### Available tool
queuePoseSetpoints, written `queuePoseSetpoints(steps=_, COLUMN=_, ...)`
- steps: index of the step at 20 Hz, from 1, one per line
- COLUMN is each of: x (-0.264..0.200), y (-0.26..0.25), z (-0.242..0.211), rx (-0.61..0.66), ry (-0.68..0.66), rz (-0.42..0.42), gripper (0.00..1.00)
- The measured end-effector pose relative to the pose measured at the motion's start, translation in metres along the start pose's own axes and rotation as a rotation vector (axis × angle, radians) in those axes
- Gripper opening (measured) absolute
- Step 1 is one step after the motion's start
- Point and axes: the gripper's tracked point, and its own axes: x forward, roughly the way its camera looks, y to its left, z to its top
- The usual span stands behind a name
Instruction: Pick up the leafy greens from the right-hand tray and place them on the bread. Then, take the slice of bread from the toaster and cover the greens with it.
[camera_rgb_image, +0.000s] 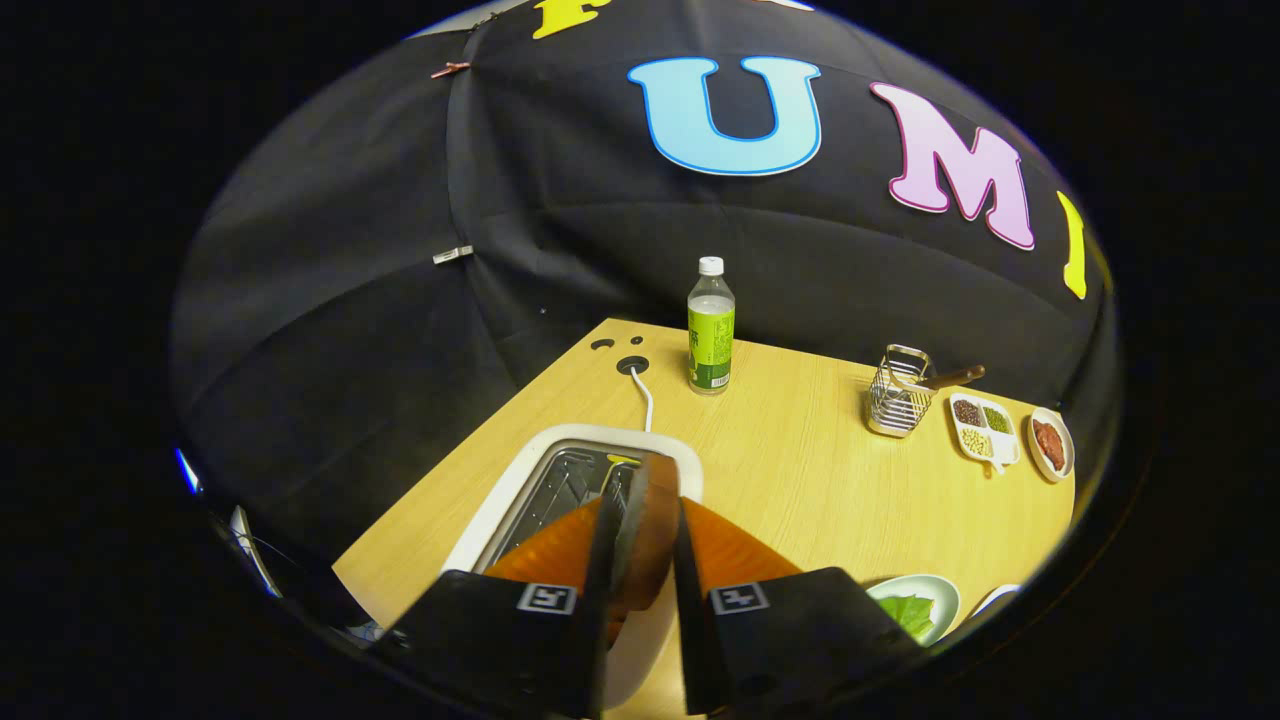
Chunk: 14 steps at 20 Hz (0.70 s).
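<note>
Two fingers of the gripper (640, 520) stand close together and pinch a slice of bread (645, 530) held on edge, its brown crust showing between them, so the claw is narrow and holding the toast. Right under and just ahead of the fingers sits the white toaster (520, 480), its metal slot open and seemingly bare, with a white cable (643, 398) running from its far end to a hole in the wooden table (800, 480). To the right of the fingers, near the table's near edge, a pale green plate (945, 592) carries leafy greens (910, 610); whether bread lies beneath them I cannot tell, as the gripper body hides that part. My reading is that the second half of the task is in hand: the slice looks lifted clear of the toaster, and what is left is to carry it over to the right and lay it flat on the greens. Farther off stand a bottle with a green label (711, 325), a wire holder (900, 392) with a wooden-handled tool, a divided dish of beans (983, 428), and a small dish of reddish food (1050, 444) near the far right corner.
</note>
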Motion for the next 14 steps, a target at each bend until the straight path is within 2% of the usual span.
queuePoseSetpoints(steps=2, x=-0.002, y=0.007, z=-0.003, rx=0.013, ry=0.014, rz=0.006, gripper=0.20)
queuePoseSetpoints(steps=4, x=-0.003, y=0.004, z=-0.002, rx=0.020, ry=0.009, rz=-0.008, gripper=0.17)
queuePoseSetpoints(steps=7, x=-0.011, y=0.013, z=-0.001, rx=0.038, ry=0.010, rz=0.013, gripper=0.15)
queuePoseSetpoints(steps=14, x=-0.054, y=0.009, z=0.042, rx=0.064, ry=-0.089, rz=0.066, gripper=0.15)
